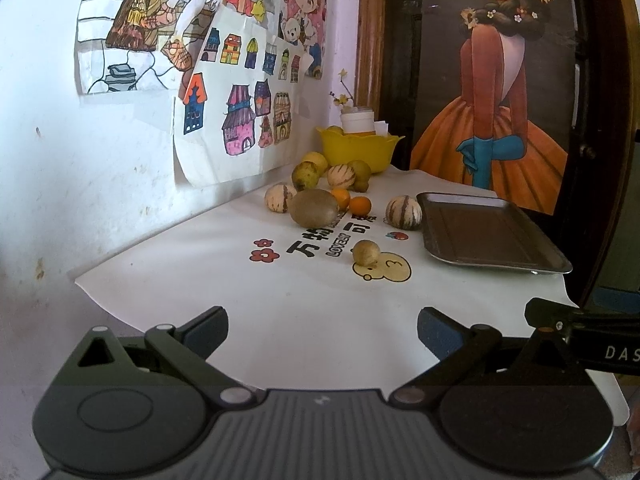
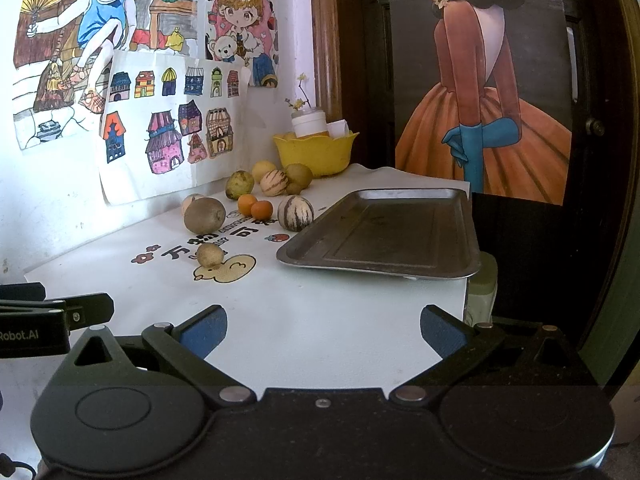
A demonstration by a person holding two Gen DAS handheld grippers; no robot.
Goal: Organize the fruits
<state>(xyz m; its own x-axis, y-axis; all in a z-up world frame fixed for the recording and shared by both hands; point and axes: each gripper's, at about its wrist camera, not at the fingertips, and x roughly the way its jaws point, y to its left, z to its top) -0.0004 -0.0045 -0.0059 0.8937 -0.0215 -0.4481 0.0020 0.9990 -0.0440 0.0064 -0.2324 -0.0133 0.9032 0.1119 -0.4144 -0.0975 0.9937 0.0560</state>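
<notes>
Several fruits lie on a white table [image 1: 280, 312]: a brown kiwi [image 1: 313, 207], two small oranges [image 1: 360, 205], striped melons [image 1: 404, 210], green-yellow fruits [image 1: 306, 174] and a small tan fruit [image 1: 366, 253] nearest me. A dark metal tray [image 1: 486, 232] lies empty on the right. In the right wrist view the kiwi [image 2: 205, 215], the small tan fruit [image 2: 209, 255] and the tray [image 2: 384, 234] show too. My left gripper [image 1: 322, 330] is open and empty at the table's near edge. My right gripper [image 2: 324, 330] is open and empty beside it.
A yellow bowl [image 1: 357, 151] with a white jar [image 1: 357, 119] stands at the back by the wall. Drawings [image 1: 236, 120] hang on the wall at left. A painted dark door panel [image 1: 496, 80] stands behind the table. The table's right edge drops off past the tray.
</notes>
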